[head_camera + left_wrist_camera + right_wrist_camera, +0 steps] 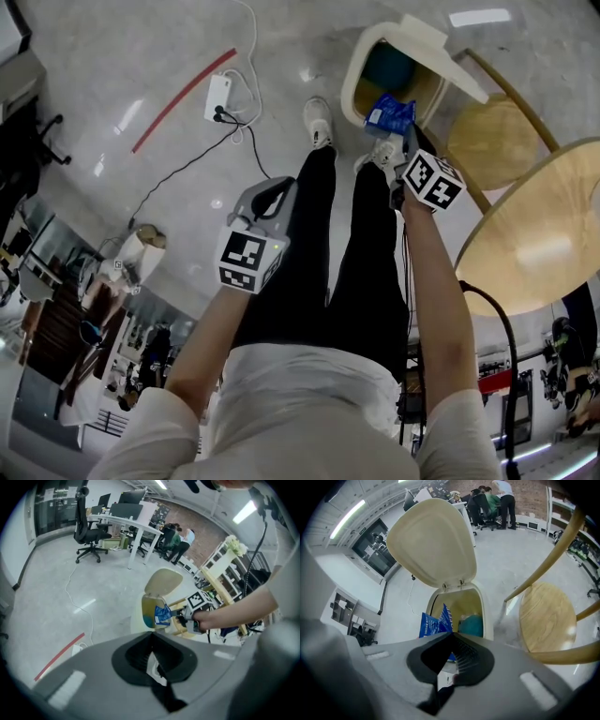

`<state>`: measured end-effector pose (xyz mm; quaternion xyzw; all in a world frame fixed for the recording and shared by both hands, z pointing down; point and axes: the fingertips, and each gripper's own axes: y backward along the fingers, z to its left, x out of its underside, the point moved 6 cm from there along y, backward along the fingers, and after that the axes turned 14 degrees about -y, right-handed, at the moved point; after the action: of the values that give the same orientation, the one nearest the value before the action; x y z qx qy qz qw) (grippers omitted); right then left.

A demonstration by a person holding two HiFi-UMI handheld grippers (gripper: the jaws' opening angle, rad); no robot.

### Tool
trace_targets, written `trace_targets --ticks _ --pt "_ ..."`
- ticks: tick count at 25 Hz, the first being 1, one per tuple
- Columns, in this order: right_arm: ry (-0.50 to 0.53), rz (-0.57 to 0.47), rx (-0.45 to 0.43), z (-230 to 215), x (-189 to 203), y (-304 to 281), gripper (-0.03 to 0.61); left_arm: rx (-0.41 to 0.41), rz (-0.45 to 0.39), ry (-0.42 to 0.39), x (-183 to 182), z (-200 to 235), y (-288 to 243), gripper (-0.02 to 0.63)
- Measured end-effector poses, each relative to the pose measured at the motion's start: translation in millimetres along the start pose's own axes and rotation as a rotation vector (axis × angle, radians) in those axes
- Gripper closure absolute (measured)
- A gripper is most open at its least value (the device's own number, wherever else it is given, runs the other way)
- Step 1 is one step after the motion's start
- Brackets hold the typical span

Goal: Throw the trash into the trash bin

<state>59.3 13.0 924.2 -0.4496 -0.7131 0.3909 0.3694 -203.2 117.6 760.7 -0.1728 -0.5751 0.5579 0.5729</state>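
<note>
Arms both angle steeply down: the right gripper [401,142] has its jaws clamped on a blue wrapper [389,114] at the near rim of the trash bin [354,75], lid [431,541] raised (a teal lump [471,625] lies inside). The left gripper [274,192], jaws together and empty, hangs beside the person's leg [314,244].

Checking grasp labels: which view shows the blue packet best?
Right gripper view: the packet is large, its print visible, pinched in the right claw at the open bin. Head view shows the packet smaller, from above; left gripper view shows it tiny and distant.
</note>
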Motion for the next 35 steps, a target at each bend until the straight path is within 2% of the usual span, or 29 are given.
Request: trace_targets --ticks 7,9,11,13,24,28,35 --pt "0.001 -0.017 -0.015 -1.2 -5.3 -8.6 0.571 0.013 0.009 -0.007 5.4 -2.6 -8.8 0.611" --pt "0.007 -0.019 -0.017 -0.3 -4.8 -9.0 0.546 0.01 0.009 -0.008 5.4 -1.3 -9.0 0.611" --pt "0.01 -0.012 -0.021 0.6 -3.2 -8.9 0.483 0.008 0.006 -0.01 4.7 -0.6 -8.6 0.611" --pt "0.014 -0.009 -0.027 2.2 -2.2 -7.5 0.48 0.007 0.003 -0.012 3.7 -0.6 -7.8 0.611" --pt "0.079 -0.006 -0.056 25.6 -4.4 32.4 0.482 0.011 0.009 -0.035 0.9 -14.4 5.0 0.611" --pt "0.111 -0.014 -0.05 38.2 -6.8 57.2 0.545 0.006 -0.007 -0.054 -8.2 -21.6 19.8 0.611" --pt "0.125 -0.043 -0.065 56.4 -11.7 109.7 0.545 -0.007 -0.037 -0.094 -32.3 -35.0 51.0 0.611"
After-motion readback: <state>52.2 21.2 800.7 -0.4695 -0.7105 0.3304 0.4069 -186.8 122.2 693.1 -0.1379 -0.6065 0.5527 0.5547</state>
